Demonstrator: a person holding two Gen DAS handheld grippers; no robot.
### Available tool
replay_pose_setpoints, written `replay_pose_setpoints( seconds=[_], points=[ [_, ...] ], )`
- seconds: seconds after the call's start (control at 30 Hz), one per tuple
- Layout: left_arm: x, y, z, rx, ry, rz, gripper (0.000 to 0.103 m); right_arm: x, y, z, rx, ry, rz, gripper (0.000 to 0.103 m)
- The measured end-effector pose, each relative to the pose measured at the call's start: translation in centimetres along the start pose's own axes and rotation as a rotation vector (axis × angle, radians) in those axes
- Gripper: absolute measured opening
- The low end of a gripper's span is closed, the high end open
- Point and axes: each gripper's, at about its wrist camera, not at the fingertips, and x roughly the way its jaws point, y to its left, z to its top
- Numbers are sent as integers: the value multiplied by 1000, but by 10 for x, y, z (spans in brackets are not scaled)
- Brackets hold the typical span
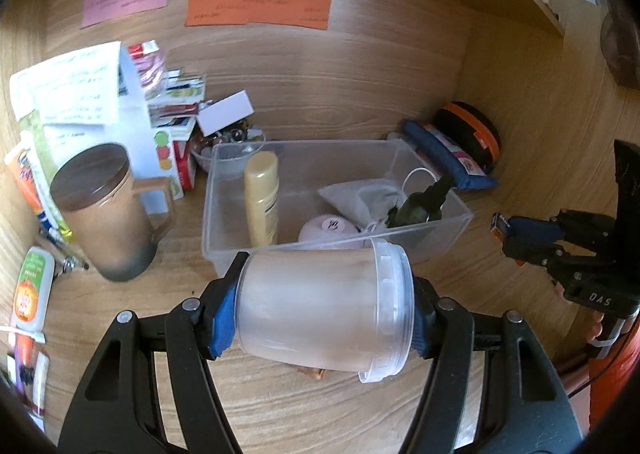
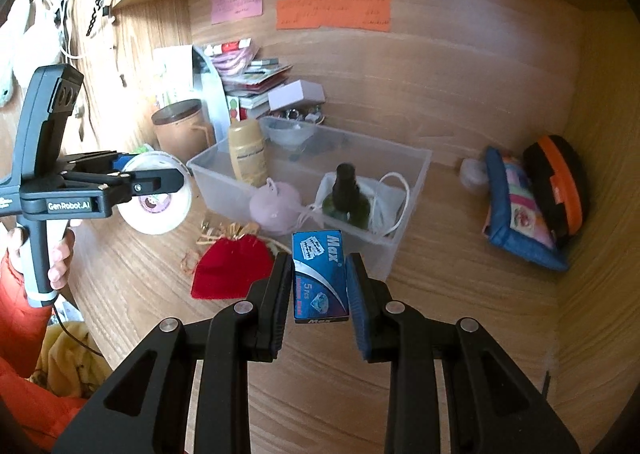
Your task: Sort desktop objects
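Observation:
My left gripper is shut on a frosted plastic jar, held sideways just in front of the clear plastic bin; the jar also shows in the right wrist view. The bin holds a yellow bottle, a dark green bottle, a white cloth bag and a pink round object. My right gripper is shut on a small blue "Max" blade box, held above the desk in front of the bin. It appears at the right of the left wrist view.
A brown lidded mug, papers and boxes stand at the back left. A red pouch lies on the desk before the bin. A blue pouch and an orange-black case sit at the right by the side wall.

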Motion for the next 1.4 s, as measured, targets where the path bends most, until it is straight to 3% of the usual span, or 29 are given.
replay_pose_setpoints(
  seconds=[0.87,1.3,1.4],
  points=[
    [55,-23,52,41,57,-114,66,19,-52,40,78,-61,2,25],
    [105,-15,85,-41,104,-106,66,68,-78,61,91,-9,57,25],
    [119,-16,88,-33,118,-75,66,78,-81,63,85,5,71,25]
  ],
)
